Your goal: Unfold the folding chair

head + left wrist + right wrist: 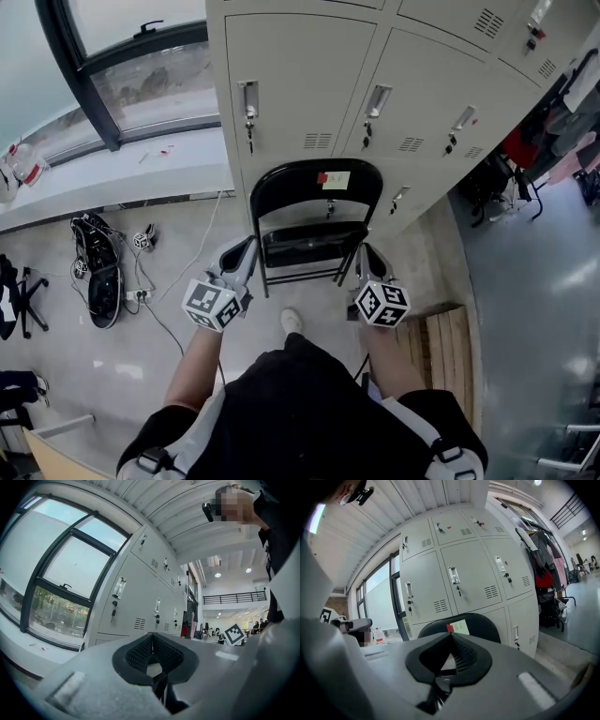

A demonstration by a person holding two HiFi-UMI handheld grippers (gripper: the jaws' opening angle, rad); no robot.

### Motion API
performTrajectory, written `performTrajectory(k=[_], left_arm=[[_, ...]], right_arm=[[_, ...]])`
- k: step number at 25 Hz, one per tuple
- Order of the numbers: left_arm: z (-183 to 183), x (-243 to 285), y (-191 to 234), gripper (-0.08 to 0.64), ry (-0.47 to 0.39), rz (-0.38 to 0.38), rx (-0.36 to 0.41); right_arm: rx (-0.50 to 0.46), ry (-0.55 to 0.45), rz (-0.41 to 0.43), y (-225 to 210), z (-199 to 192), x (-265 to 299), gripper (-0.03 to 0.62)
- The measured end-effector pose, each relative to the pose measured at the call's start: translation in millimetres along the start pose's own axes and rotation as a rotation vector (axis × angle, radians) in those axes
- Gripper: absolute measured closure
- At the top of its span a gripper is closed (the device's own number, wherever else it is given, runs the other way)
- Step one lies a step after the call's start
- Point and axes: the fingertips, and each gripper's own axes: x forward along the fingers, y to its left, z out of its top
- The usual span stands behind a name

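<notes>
A black folding chair (pixel 314 225) stands against the grey lockers (pixel 375 75), its seat tipped up near the backrest. A pale note and a red sticker sit on the backrest top (pixel 335 179). My left gripper (pixel 247 248) is shut and empty, just left of the chair's frame. My right gripper (pixel 367 253) is also shut and empty, just right of the frame. In the right gripper view the shut jaws (pixel 451 635) point at the chair's backrest (pixel 480 624). The left gripper view shows shut jaws (pixel 152 636) aimed at the lockers (pixel 136 602); the chair is hidden there.
A dark bag with shoes (pixel 98 267) and cables (pixel 155 300) lie on the floor at left under the window (pixel 141 75). A wooden pallet (pixel 448 347) lies at right. Clothes hang beyond the lockers (pixel 562 122). The person's white shoe (pixel 292 321) is before the chair.
</notes>
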Motion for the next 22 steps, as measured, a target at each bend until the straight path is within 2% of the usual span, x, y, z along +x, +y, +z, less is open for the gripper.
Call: performTrajectory(k=[5,8,17,19,22], left_arm=[[1.4,46.2,23.7,0.485,0.034,0.000,0.044],[-10.8,66.7,43.2,0.466,0.084,0.008,0.067],[-55.8,122.8,92.8,0.408,0.245,0.016,0.061],[-62.7,129.9,95.8,0.402,0.262,0.017,0.069],[-68.8,135.9,100.9,0.400,0.269,0.025,0.072]], right_arm=[[-0.033,0.038,0.025,-9.4,9.0,47.2,0.588],[-0.054,0.081,0.037,-15.2,-3.5,66.5,0.588],[-0.097,0.217,0.087,-28.1,-45.8,97.5,0.588],[-0.135,0.239,0.122,-24.1,-51.0,105.8,0.588],[-0.238,0.282,0.223,-4.5,-59.4,123.0,0.514]])
